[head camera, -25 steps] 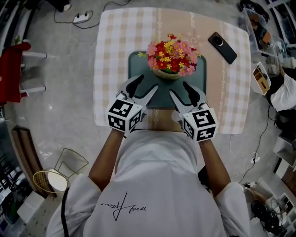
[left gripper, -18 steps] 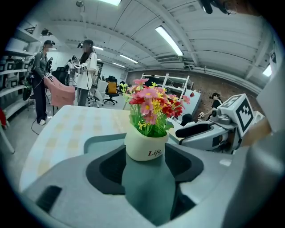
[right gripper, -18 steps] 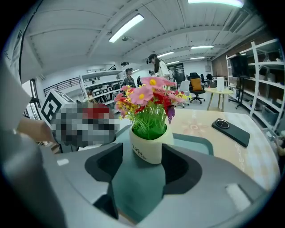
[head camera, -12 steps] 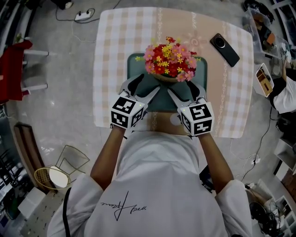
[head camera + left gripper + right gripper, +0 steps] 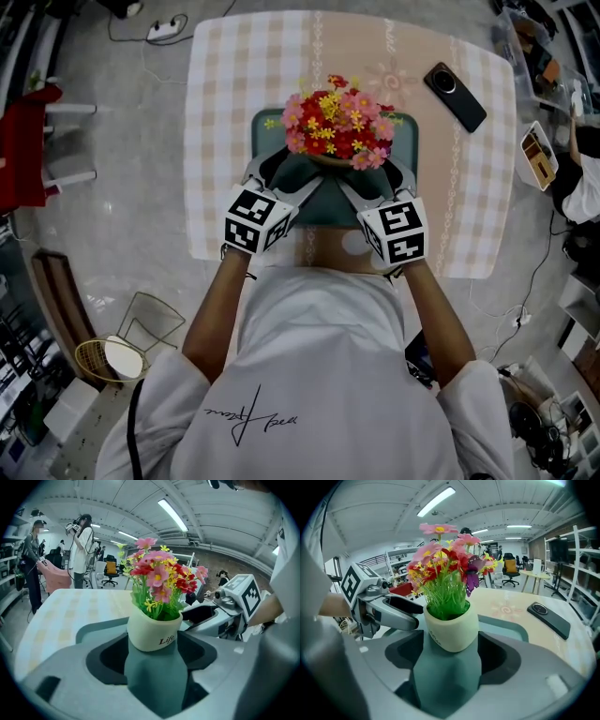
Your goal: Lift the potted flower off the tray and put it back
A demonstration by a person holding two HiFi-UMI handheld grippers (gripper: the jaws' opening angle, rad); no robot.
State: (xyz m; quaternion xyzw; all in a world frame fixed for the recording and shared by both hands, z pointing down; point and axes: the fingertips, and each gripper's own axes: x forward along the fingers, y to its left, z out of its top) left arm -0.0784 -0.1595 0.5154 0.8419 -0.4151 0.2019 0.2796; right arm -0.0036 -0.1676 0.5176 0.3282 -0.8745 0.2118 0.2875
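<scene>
A cream pot [image 5: 154,632] of red, pink and yellow flowers [image 5: 336,127] stands upright on a teal tray [image 5: 267,127] on the checked tablecloth. My left gripper [image 5: 286,176] is at the pot's near left and my right gripper [image 5: 375,178] at its near right. Both point down at the pot's base. Both sets of jaws have just been opening and stand wide. In each gripper view the pot [image 5: 452,627] sits just beyond the mouth of the jaws, with no pad touching it. From above, the blooms hide the pot and part of the fingertips.
A black phone [image 5: 455,97] lies on the table to the far right of the tray. A small open box [image 5: 532,155] sits past the table's right edge. People stand in the room beyond the table's far left.
Both grippers have moved forward and down toward the pot, and their jaws have spread wider. Their tips now reach under the blooms; the pot has not moved on the tray.
</scene>
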